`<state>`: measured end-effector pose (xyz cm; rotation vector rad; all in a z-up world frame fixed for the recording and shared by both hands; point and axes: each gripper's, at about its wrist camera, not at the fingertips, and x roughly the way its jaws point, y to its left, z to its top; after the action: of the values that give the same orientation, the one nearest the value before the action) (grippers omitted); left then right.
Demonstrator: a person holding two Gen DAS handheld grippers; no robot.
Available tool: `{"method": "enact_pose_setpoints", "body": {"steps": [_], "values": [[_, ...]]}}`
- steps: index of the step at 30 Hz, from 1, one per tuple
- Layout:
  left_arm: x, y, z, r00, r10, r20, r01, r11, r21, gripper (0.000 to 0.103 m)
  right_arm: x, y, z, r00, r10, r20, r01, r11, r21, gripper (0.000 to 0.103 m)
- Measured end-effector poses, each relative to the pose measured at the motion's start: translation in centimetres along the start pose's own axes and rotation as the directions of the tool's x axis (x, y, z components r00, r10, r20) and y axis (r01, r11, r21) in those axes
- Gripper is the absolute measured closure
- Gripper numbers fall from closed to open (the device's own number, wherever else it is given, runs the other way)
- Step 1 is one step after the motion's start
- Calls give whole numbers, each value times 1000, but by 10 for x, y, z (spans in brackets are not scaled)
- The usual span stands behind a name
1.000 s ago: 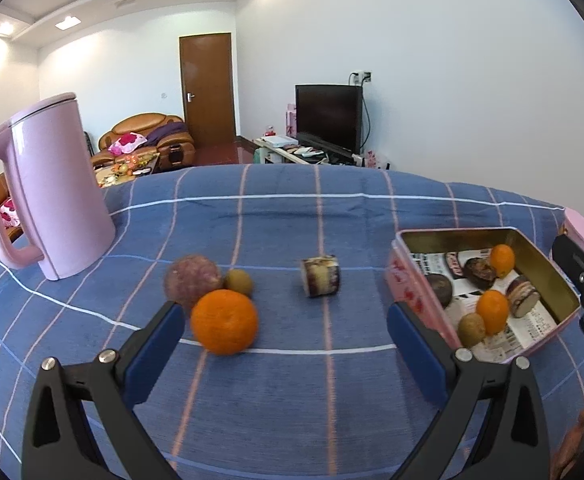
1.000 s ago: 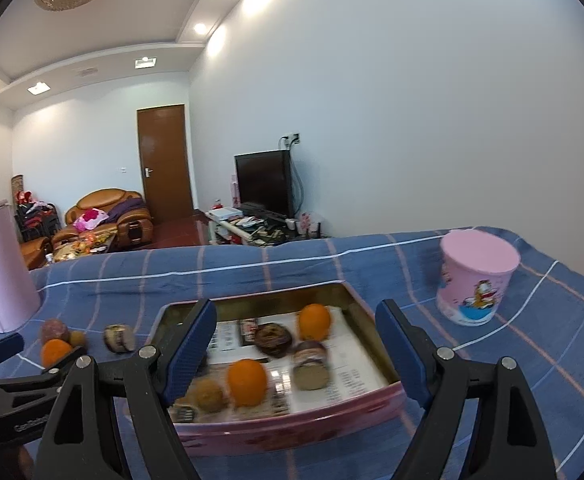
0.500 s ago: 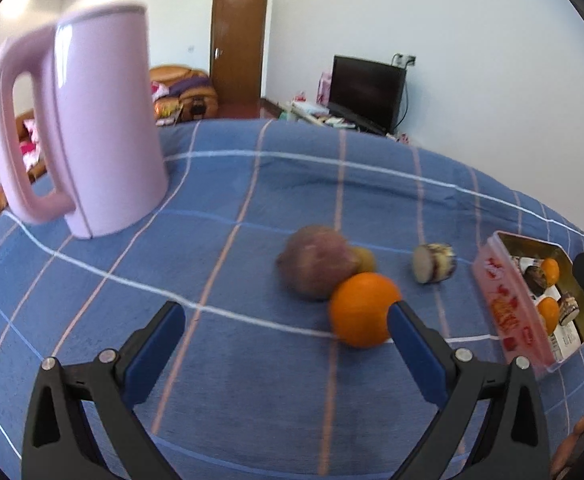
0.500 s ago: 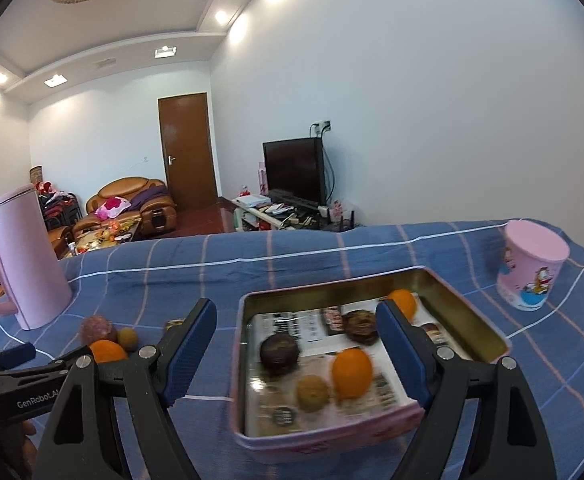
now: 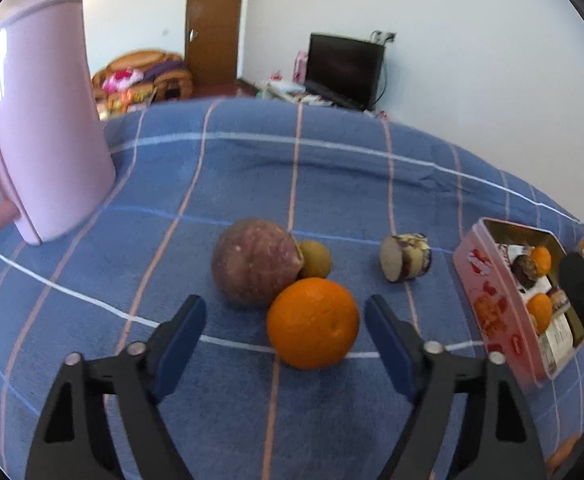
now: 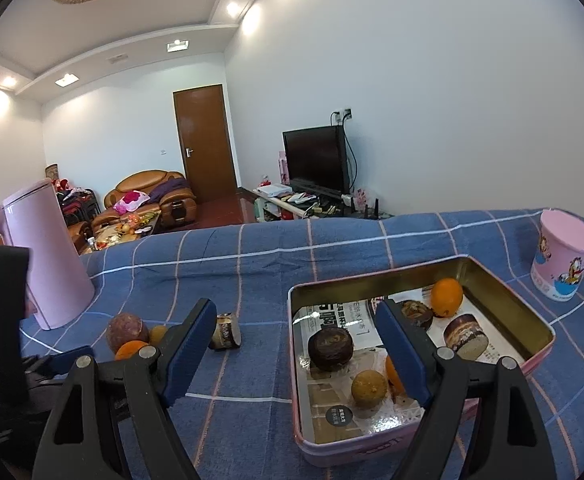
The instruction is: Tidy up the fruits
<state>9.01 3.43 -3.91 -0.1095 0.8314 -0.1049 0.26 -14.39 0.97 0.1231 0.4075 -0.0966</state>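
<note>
Orange [image 5: 313, 323] between the closing jaws of the left gripper [image 5: 285, 334], pads not yet touching it.

It sits on the blue cloth [image 5: 211, 420] against a purple-brown fruit [image 5: 255, 266]; right gripper [image 6: 296, 346] (jaws apart, empty) hangs over the pink tin [image 6: 504, 292].

Left tongs [image 5: 285, 326] and right tongs [image 6: 296, 338], black triangular-cutout arms, blue pads [image 5: 179, 340], silver screws
</note>
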Motion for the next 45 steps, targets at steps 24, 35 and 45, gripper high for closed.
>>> {"method": "enact_pose_setpoints", "body": {"steps": [24, 35, 45], "values": [[-56, 74, 15, 974, 102, 202, -63, 979, -193, 56, 47, 51, 3, 988, 62, -143, -78, 991, -111, 28], [-52, 91, 11, 978, 117, 172, -69, 962, -264, 56, 121, 82, 1, 933, 14, -361, -67, 989, -135, 46], [-43, 81, 11, 979, 129, 157, -91, 969, -229, 56, 148, 85, -6, 891, -10, -455, -61, 988, -142, 70]]}}
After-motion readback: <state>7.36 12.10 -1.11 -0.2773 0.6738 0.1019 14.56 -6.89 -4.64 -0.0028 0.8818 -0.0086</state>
